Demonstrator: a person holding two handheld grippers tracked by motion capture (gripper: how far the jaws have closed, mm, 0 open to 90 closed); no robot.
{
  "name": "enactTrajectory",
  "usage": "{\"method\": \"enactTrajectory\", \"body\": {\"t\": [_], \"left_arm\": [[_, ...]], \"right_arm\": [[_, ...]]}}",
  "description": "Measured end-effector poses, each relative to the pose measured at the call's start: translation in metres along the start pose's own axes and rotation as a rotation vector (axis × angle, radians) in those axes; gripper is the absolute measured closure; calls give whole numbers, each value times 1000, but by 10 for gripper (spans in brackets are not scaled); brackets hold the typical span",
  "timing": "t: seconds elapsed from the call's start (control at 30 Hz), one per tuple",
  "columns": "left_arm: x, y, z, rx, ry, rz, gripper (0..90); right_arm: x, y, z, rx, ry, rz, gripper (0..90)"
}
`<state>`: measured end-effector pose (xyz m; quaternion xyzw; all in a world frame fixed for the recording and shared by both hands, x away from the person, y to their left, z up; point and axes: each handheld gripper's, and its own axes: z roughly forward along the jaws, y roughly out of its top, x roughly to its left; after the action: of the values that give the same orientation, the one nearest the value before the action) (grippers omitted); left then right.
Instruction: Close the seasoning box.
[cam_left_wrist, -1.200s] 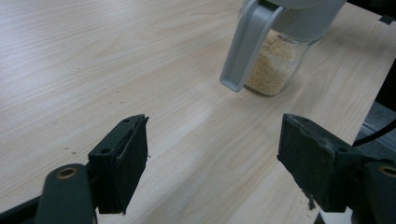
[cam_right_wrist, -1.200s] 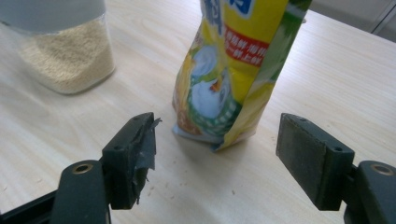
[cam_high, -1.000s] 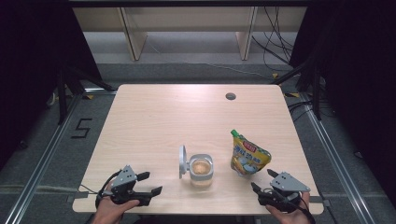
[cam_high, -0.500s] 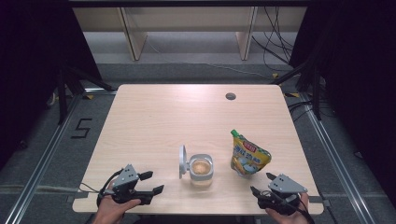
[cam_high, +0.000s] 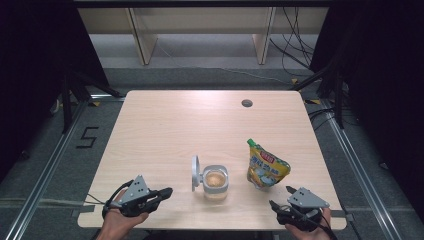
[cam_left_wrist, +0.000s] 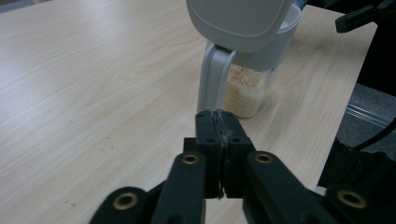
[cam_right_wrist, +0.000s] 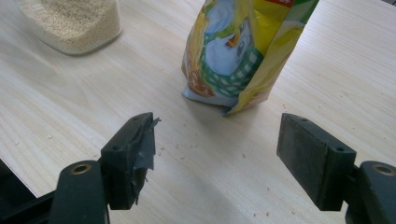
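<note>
The soft, light pouch (cam_high: 267, 170) stands upright on the counter (cam_high: 165, 130) at 11 o'clock from the wide-spread right claw (cam_high: 281, 198), best pinched across its stiffer upper seam, while the left claw (cam_high: 168, 191), pressed closed and empty, points at the open jar (cam_high: 215, 181).

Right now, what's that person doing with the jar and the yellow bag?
A person holds a gripper in each hand at the near edge of the table. The right gripper, fingers wide open, faces the standing yellow bag. The left gripper, fingers closed and empty, points at the grain jar, whose lid is flipped open. Nothing is held.
</note>
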<state>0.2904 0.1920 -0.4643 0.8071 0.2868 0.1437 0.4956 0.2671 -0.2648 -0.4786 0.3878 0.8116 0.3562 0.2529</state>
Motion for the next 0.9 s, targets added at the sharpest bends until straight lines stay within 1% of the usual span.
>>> {"method": "enactTrajectory", "body": {"t": [0.03,0.07,0.1,0.13,0.17,0.2,0.23,0.27,0.3,0.33,0.37,0.4,0.43,0.47,0.5,0.53,0.57,0.6,0.63,0.67,0.7,0.73,0.77,0.83,0.9], "left_arm": [[-1,3,0,2,5,9,890],[-2,4,0,0,-5,6,891],[-1,8,0,-3,-6,35,891],[-2,11,0,-7,-9,17,892],[-2,14,0,-10,-6,36,892],[-3,18,1,-16,-5,27,892],[-2,22,2,-14,-10,53,892],[-3,25,3,-12,-6,50,891],[-2,29,6,-15,-14,61,892],[-3,32,8,-11,-16,57,891],[-3,35,11,-16,-26,64,892],[-4,37,13,-12,-23,51,891],[-4,41,16,-6,-38,58,891],[-5,43,18,-6,-37,55,891],[-5,46,20,-1,-43,61,891],[-5,48,21,0,-45,61,891],[-5,51,23,5,-50,75,892],[-5,53,25,9,-49,83,891],[-6,53,26,3,-56,78,891],[-7,54,28,11,-54,70,891],[-6,56,29,14,-66,84,891],[-6,56,30,12,-60,86,891],[-7,57,31,15,-58,81,891],[-6,59,32,19,-59,90,892],[-7,61,33,17,-61,79,891]], "right_arm": [[0,0,0,0,1,-2,290],[0,0,0,0,1,-2,290],[0,0,0,2,0,-7,289],[0,0,0,1,0,-8,289],[0,0,1,1,2,-10,289],[-1,0,1,-9,-11,-25,289],[2,0,0,-1,-12,-1,289],[2,0,0,7,-6,3,288],[2,0,1,4,-7,2,288],[2,0,0,5,-10,4,287],[1,0,1,1,-8,-14,287],[1,0,1,2,-8,-12,287],[1,0,1,1,-7,-13,287],[1,0,1,1,-7,-13,287],[2,0,1,3,-8,-4,287],[1,0,1,0,-6,-12,287],[1,0,1,2,-6,-7,287],[0,0,1,-5,0,-22,288],[1,0,2,-4,2,-25,287],[1,0,2,-4,5,-26,288],[1,0,2,-10,-2,-35,287],[1,0,2,-7,0,-40,287],[1,0,2,-4,5,-35,288],[2,0,2,-5,3,-36,288],[1,0,2,-6,1,-37,288]]}}
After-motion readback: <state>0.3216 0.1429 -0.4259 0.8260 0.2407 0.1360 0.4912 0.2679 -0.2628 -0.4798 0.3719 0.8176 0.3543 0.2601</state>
